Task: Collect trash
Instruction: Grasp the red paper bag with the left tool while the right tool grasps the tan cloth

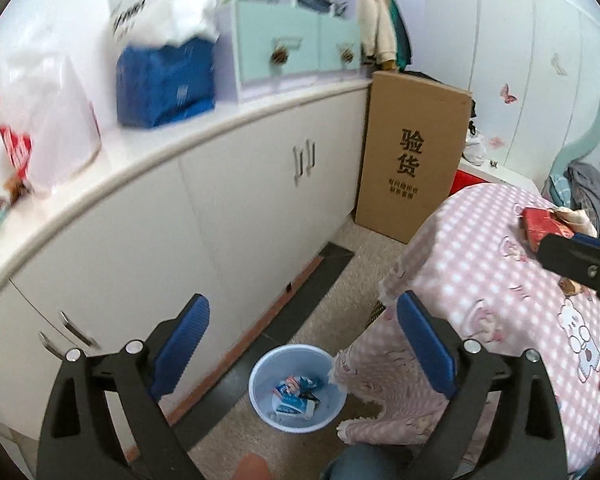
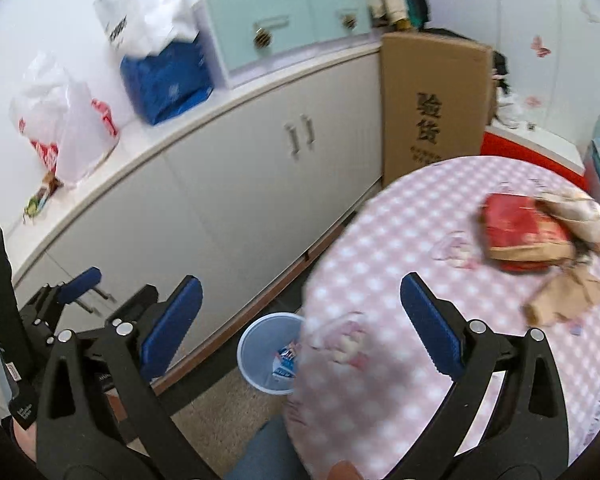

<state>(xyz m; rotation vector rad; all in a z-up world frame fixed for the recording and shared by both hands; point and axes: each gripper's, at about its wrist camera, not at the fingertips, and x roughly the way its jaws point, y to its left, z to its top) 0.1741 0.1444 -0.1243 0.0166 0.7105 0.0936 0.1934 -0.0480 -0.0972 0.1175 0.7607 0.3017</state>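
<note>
A pale blue bin (image 1: 298,388) stands on the floor beside the pink-clothed table (image 1: 480,264); blue-and-white wrappers (image 1: 296,394) lie in it. My left gripper (image 1: 304,344) hangs open high above the bin with nothing between its blue pads. My right gripper (image 2: 300,320) is open too, empty, over the table's near edge (image 2: 380,240), the bin (image 2: 266,356) half hidden under the cloth. A red packet (image 2: 520,232), crumpled wrapping (image 2: 584,212) and a brown paper scrap (image 2: 564,296) lie on the table to the far right. The left gripper (image 2: 76,284) shows at the right wrist view's left edge.
White cabinets (image 1: 220,208) with a counter run along the left, carrying plastic bags (image 1: 40,128), a blue pack (image 1: 164,80) and a mint drawer unit (image 1: 296,48). A tall cardboard box (image 1: 412,152) leans at the far end. A person's knee (image 2: 264,456) sits below.
</note>
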